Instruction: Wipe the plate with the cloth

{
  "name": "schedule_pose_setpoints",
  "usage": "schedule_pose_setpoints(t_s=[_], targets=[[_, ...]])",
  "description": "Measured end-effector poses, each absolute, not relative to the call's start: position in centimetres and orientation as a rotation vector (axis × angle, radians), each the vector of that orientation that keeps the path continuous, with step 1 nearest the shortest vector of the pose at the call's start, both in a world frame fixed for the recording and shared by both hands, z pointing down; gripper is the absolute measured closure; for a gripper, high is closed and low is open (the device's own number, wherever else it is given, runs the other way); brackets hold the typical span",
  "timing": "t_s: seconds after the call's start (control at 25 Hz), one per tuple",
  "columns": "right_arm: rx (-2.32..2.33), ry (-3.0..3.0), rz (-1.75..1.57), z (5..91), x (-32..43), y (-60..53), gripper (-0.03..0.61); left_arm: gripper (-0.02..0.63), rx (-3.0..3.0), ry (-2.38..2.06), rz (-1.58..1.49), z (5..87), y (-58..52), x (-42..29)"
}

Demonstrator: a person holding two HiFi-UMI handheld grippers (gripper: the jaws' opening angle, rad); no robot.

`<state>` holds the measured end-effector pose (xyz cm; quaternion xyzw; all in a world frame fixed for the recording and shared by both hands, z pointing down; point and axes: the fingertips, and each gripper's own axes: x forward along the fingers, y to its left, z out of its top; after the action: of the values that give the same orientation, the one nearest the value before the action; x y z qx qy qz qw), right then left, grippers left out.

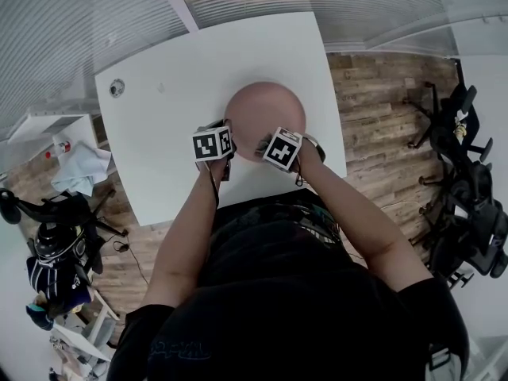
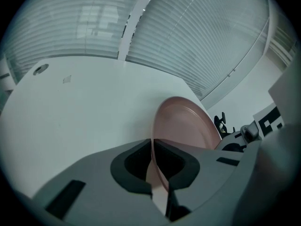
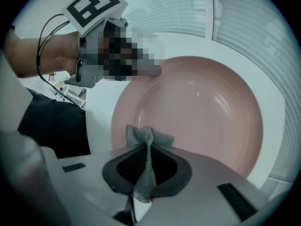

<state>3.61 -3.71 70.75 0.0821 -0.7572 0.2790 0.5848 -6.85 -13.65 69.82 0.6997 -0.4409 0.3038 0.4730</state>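
My left gripper [image 2: 153, 149] was clamped on the near-left rim of the pink plate [image 2: 188, 126], which sat on the white table [image 1: 175, 86]. My right gripper [image 3: 148, 149] pinched the grey cloth [image 3: 149, 136] at the plate's near edge.

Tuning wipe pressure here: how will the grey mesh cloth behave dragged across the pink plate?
Probably floppy: the cloth bunches into a thin fold where the right gripper pinches it, then fans out past the tips. Its open mesh looks light, likely gripping rather than sliding. The plate should hold, since the left gripper clamps its rim.
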Motion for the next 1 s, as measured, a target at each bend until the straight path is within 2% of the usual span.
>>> schedule_pose_setpoints(t_s=[0.48,1.0], targets=[[0.352,-1.575,0.483,71.5,12.2,-10.3,0.540,0.581,1.745,-1.043,0.793,69.9,-13.8,-6.6],[0.434,-1.719,0.288,71.1,7.7,-18.2,0.540,0.581,1.740,-1.034,0.795,69.8,-13.7,-6.4]])
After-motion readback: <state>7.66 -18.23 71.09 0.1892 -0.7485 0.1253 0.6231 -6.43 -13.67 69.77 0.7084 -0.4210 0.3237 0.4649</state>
